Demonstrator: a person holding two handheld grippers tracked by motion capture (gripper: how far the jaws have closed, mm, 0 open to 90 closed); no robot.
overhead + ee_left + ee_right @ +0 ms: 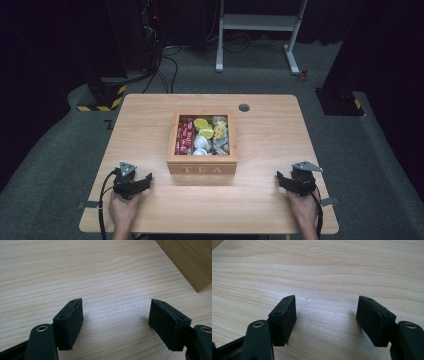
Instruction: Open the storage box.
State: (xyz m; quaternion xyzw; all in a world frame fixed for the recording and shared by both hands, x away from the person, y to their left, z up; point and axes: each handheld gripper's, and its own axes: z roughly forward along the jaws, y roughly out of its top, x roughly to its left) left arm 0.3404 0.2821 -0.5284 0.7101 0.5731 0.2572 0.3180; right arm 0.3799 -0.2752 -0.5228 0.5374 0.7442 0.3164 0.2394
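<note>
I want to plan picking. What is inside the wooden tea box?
The tea box holds red packets left, yellow and white pods in the middle, grey packets right. Lower layers are covered.

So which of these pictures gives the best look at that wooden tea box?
The high view: the tea box sits whole at the table's middle, open, with red packets, yellow and white pods and grey sachets inside. The left gripper view catches one plain wooden corner. The right gripper view gives just a sliver at its upper left edge.

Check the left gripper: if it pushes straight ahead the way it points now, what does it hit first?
Probably the tea box: the open left gripper has bare table ahead and the box's corner at upper right, though it may just slip past.
</note>
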